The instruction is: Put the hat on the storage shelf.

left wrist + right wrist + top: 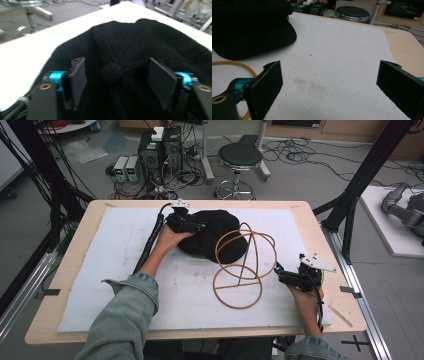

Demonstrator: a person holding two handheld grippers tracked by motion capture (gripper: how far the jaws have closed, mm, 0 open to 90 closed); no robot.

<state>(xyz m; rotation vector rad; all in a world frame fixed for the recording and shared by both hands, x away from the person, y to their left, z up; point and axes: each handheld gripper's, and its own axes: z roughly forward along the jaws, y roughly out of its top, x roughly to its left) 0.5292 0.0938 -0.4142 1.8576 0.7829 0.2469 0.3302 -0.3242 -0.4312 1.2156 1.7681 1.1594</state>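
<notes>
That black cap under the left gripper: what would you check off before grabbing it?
1. Left gripper open: ok, jaws stand wide apart.
2. Jaws centred on the black cap: ok, its top button sits between them.
3. Jaws touching the fabric: cannot tell.
4. Right gripper out of the way: ok, open above the white mat, apart from the cap.
5. Wire hat stand clear of the cap: not ok, in the high view its loops overlap the cap's near edge.
</notes>
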